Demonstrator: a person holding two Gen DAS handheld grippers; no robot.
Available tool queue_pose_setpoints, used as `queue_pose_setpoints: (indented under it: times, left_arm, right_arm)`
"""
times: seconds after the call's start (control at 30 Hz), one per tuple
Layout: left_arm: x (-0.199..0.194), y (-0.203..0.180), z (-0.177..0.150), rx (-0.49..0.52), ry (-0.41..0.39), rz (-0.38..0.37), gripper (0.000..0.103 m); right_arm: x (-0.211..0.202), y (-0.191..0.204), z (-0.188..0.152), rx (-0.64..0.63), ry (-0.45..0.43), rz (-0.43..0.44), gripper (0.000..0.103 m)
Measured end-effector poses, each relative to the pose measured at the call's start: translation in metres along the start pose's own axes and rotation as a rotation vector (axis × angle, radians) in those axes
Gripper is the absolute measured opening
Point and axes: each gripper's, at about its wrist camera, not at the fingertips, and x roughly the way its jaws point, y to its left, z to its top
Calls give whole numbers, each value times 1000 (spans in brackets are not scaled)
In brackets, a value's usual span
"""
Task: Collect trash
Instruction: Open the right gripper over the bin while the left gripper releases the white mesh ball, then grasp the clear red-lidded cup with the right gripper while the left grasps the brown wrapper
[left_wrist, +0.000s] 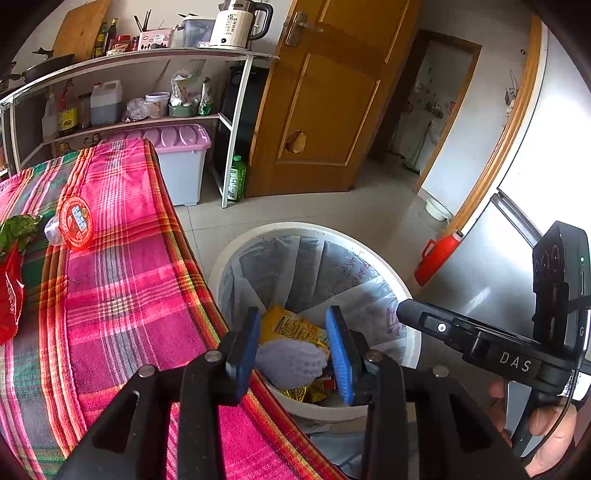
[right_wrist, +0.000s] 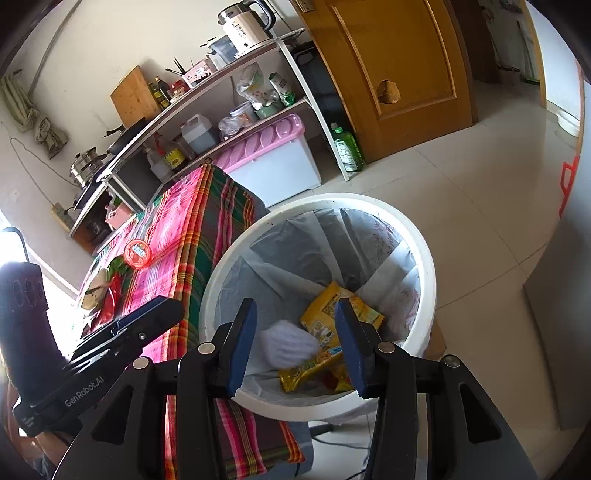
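Yellow snack wrappers and white foam netting already lie in your lined bin. Both grippers, left and right, hover apart and empty above it; a red-lidded cup and red and green wrappers remain on the tablecloth.

We see a soft woven tablecloth with pink, red and green checks. The trash bin is smooth white plastic, and the bag inside it is thin, crinkly plastic. The yellow snack wrappers look shiny. The white foam net looks soft and bumpy. The door is glossy brown wood. The kettle is smooth and shiny. The storage box lid is pink plastic. The floor tiles shine.
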Motion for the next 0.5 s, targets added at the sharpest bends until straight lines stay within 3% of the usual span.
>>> queue_pose_setpoints:
  times: [0.5]
  left_arm:
    - [-49,19,-10,-25,-94,42,38]
  right_arm:
    - [-21,37,-6,-86,-52,59,45]
